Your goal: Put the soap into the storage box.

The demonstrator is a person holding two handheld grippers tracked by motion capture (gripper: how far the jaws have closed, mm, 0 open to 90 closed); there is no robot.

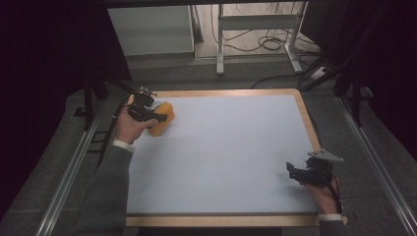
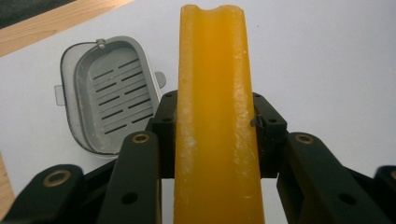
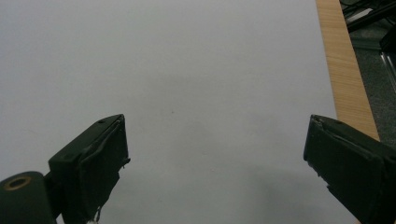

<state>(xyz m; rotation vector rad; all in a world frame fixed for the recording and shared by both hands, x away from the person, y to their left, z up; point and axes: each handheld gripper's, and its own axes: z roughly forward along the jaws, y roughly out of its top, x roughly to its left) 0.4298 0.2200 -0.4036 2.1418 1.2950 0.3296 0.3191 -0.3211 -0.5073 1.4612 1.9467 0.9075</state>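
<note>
The left tool (image 2: 212, 135) is black throughout: two blocky jaws on flat linked bars, each bar pinned with brass-ringed rivets and dotted with small dark screw holes. Behind that tool, in the high view, a thin dark cable trails away from its body. The arm behind it wears a grey ribbed knit sleeve (image 1: 105, 196) with a pale cuff at the wrist. The right tool (image 3: 217, 163) has the same black jaws, their inner faces lined with flat dark pads, and one brass-ringed rivet beside its near jaw. On top of it sits a grey three-cornered plate (image 1: 325, 156). A pale cuff (image 1: 329, 217) shows behind it.
</note>
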